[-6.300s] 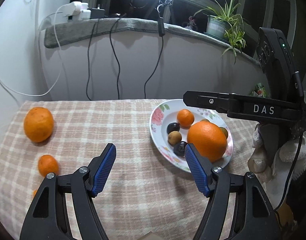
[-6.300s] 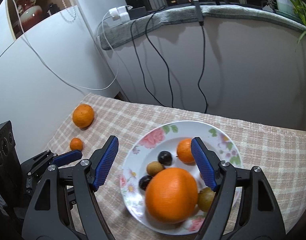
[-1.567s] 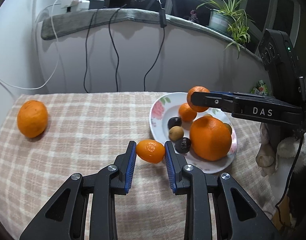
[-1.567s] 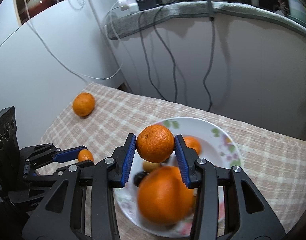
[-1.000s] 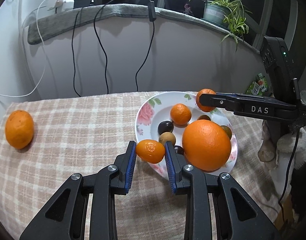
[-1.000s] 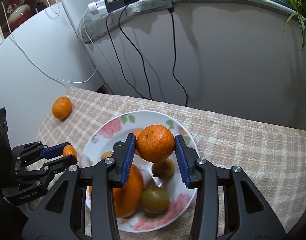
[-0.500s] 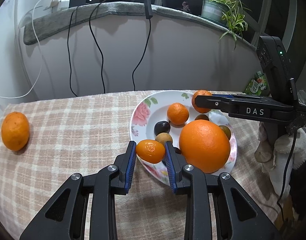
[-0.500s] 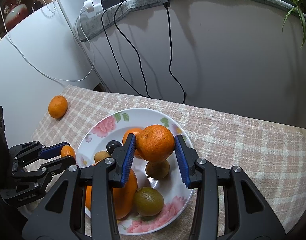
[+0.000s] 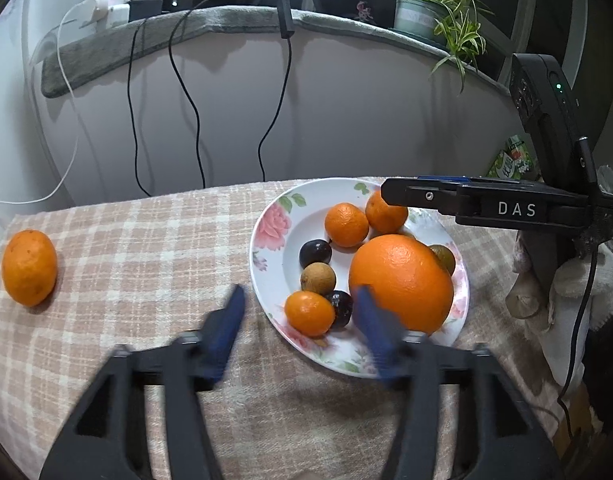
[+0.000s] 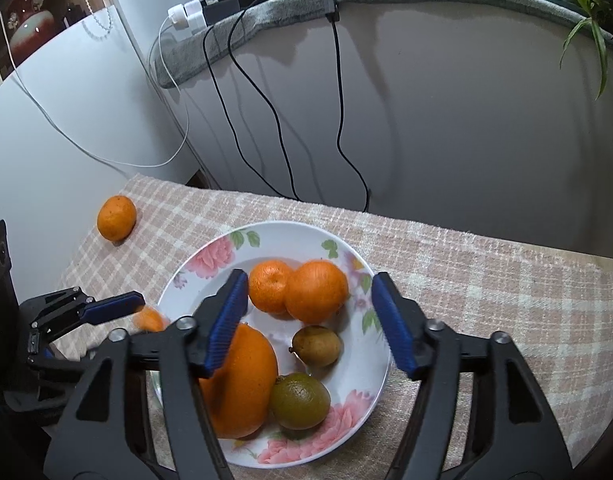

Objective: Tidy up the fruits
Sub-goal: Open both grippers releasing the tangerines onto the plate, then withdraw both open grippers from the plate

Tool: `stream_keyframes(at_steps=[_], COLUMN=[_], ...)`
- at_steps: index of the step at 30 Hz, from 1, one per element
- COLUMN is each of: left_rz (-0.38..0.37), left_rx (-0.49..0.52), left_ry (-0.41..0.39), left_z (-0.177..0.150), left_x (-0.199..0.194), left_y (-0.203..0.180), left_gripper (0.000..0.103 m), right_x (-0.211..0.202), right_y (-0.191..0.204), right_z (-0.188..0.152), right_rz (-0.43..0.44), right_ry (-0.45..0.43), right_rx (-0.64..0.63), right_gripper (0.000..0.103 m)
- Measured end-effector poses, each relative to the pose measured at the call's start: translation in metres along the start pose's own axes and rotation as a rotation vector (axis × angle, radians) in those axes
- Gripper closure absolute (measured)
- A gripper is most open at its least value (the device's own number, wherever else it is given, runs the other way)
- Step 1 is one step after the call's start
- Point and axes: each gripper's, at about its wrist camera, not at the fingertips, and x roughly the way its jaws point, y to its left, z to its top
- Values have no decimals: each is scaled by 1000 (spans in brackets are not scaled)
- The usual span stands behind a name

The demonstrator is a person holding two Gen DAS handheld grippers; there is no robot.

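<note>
A floral white plate (image 9: 274, 276) (image 10: 346, 376) holds a big orange (image 9: 400, 282) (image 10: 242, 384), two mandarins (image 9: 346, 224) (image 10: 316, 291), a small mandarin (image 9: 309, 313), dark plums, a brown longan and a green fruit (image 10: 300, 401). My left gripper (image 9: 302, 316) is open, blurred, its fingers either side of the small mandarin at the plate's near rim. My right gripper (image 10: 308, 320) is open just above the mandarins at the plate's far side. One orange (image 9: 29, 267) (image 10: 116, 218) lies alone on the checked cloth at far left.
The table with its checked cloth (image 9: 146, 248) ends at a curved wall with hanging cables (image 9: 186, 100). A potted plant (image 9: 434, 20) stands on the ledge above. The right gripper's body (image 9: 498, 208) reaches over the plate's right side.
Both grippers have opened. The left one let its small mandarin onto the plate's near edge; the right one let its mandarin down beside the other mandarin at the far side.
</note>
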Motion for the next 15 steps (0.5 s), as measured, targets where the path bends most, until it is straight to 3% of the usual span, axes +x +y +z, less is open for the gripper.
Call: stream_keyframes(at_steps=[4, 15], left_rz=[-1, 11], left_rx=[4, 2], left_ry=[-11, -17], left_z=[1, 1], left_x=[-3, -7], left_y=[-1, -2], left_gripper=[27, 27], right_x=[-3, -7], right_y=[1, 5], right_z=[1, 0], right_rz=[3, 6], right_ry=[-4, -21], right_rx=[-2, -13], right_gripper=[35, 35])
